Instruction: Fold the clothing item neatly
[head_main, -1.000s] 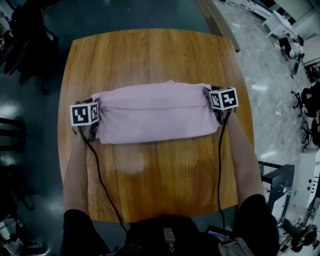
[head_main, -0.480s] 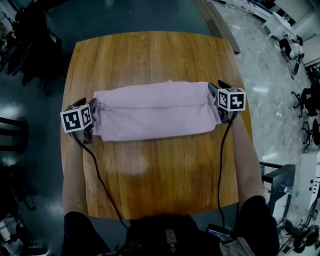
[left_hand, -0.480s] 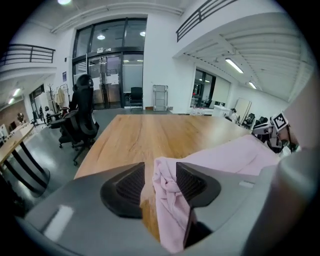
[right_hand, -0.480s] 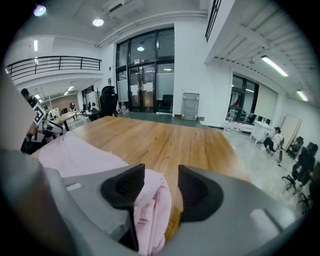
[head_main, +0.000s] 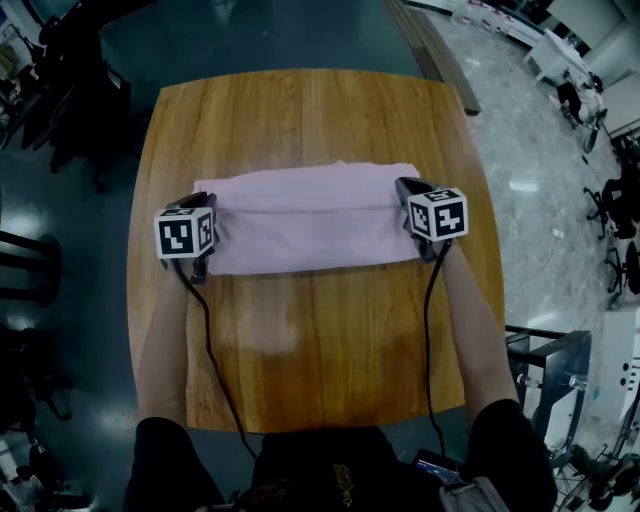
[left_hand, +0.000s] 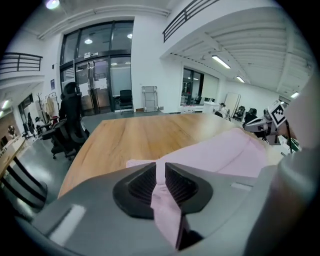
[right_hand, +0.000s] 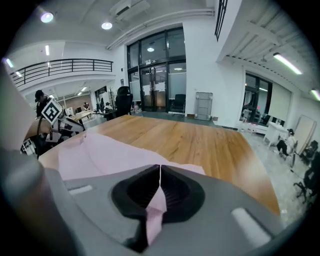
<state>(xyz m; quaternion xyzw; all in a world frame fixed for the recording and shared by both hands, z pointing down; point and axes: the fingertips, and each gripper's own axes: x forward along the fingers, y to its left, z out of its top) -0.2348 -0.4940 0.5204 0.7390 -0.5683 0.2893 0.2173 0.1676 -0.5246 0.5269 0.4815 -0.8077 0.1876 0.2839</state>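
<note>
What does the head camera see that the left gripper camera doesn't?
Only the head view shows the person's forearms, the cables and the near edge of the wooden table. Only the left gripper view shows a fold of the pink garment pinched in the left gripper, whose jaws have just been closing, plus glass doors behind. Both show the garment lying on the table.

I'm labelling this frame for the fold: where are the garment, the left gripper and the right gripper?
garment (head_main: 310, 215): head view, middle of its top layer.
left gripper (left_hand: 160, 166): left gripper view, between its fingertips.
right gripper (right_hand: 160, 167): right gripper view, between its fingertips.
</note>
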